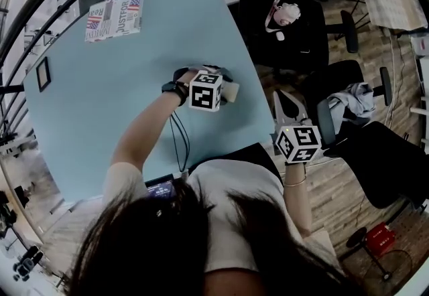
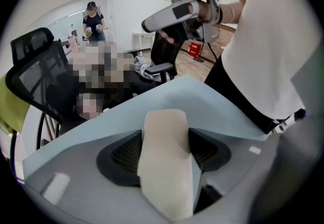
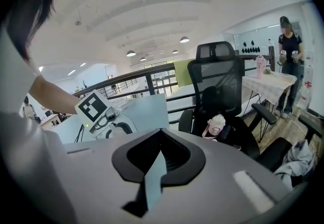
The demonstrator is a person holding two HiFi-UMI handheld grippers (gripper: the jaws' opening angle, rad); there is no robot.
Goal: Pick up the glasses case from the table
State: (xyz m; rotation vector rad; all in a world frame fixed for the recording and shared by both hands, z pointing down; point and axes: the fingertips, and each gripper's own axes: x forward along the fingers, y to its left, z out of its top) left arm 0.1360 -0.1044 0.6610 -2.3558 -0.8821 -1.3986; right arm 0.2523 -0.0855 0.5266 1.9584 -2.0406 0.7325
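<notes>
A beige glasses case (image 2: 167, 162) sits lengthwise between the two dark pads of my left gripper (image 2: 166, 153), which press on its sides. In the head view the left gripper (image 1: 226, 91) reaches over the light blue table (image 1: 120, 100) near its right edge, and one end of the case (image 1: 232, 92) sticks out past the marker cube. Whether the case touches the table I cannot tell. My right gripper (image 1: 287, 112) hangs off the table's right side, beside the person's body. Its jaws (image 3: 160, 132) meet at the tips with nothing between them.
A magazine (image 1: 114, 17) lies at the table's far left and a small dark frame (image 1: 43, 74) at its left edge. A black cable (image 1: 177, 144) runs toward the person. Black office chairs (image 1: 285, 40) stand right of the table, one bearing a plush toy (image 1: 285, 15).
</notes>
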